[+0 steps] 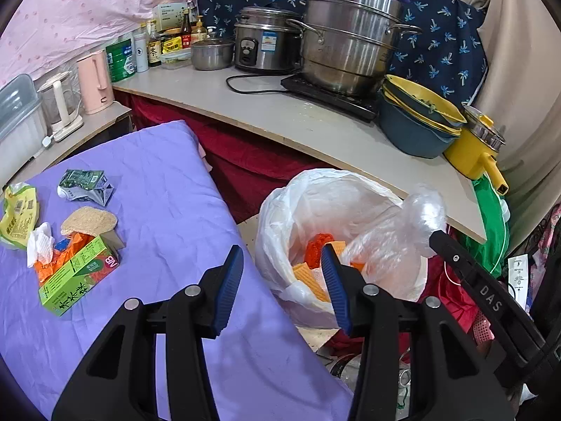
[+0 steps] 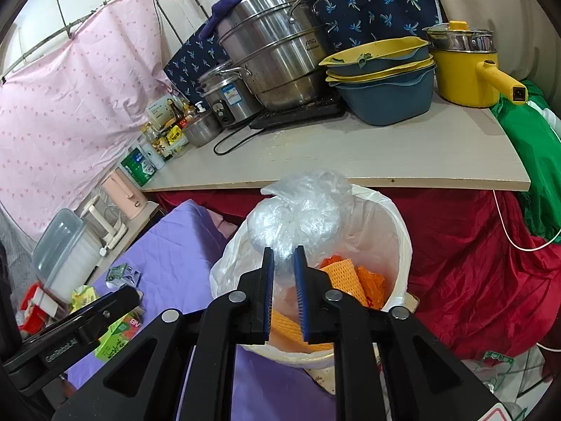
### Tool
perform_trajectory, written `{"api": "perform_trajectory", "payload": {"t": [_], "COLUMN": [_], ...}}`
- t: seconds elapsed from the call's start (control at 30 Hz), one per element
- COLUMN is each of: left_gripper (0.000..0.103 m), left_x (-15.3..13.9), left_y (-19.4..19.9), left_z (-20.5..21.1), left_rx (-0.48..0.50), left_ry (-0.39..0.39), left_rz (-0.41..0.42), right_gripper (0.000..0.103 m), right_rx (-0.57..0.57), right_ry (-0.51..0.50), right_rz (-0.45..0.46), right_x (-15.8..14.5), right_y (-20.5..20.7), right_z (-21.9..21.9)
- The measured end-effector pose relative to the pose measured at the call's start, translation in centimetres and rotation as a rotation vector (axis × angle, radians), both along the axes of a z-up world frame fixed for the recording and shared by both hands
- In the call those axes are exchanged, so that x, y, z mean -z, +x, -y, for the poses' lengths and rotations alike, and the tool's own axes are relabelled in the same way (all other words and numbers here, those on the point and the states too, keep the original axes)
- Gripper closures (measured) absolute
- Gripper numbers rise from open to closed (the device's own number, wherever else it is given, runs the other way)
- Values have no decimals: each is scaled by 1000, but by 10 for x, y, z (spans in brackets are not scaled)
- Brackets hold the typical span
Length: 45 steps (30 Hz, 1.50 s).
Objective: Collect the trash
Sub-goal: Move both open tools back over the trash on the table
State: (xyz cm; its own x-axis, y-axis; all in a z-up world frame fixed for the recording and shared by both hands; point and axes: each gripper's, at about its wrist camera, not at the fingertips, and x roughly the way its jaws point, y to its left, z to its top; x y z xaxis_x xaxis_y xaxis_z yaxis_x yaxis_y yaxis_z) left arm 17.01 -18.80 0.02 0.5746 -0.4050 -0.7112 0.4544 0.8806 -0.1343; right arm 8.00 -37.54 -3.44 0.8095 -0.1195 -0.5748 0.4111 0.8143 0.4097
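This is a cramped home cooking corner, improvised rather than fitted. A pale board surface [image 1: 266, 112] carries a stacked steel steamer pot [image 1: 347, 38] on a black hob [image 1: 333, 96], a rice cooker [image 1: 266, 44], a small lidded steel pot [image 1: 210, 54], nested blue and yellow basins [image 1: 417, 115] and a yellow electric saucepan [image 1: 473, 147]. Sauce bottles [image 1: 171, 38] and a green tin [image 1: 121, 59] stand at the far end. A pink kettle [image 1: 95, 82] sits on a lower ledge. Hung cloths, pink [image 1: 70, 10] and navy patterned [image 1: 445, 35], screen the walls. A lined waste bin [image 1: 280, 217] stands below.
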Motion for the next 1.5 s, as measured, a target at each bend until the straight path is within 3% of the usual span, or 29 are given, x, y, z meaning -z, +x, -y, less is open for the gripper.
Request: {"api": "perform_trajectory", "payload": {"t": [0.27,0.67,1.07,1.5], "left_gripper": [56,55,48,48], "left_x": [5,3,-5,-12], "left_y": [4,-12,-30,-36], "left_z": [-14,-26,-65,-132], "left_rx": [-22,2,-26,-139], "left_ry": [-5,8,16,-10], "left_rz": [-9,8,41,52], "right_gripper": [76,59,55,55], "right_rx": [13,43,45,-81], "right_ry": [9,-37,-60,-80], "right_rz": [7,0,19,25], "right_x": [-1,-29,-46,-48], "right_y": [0,-37,-66,-44], "right_z": [-3,-20,-49,-106]}}
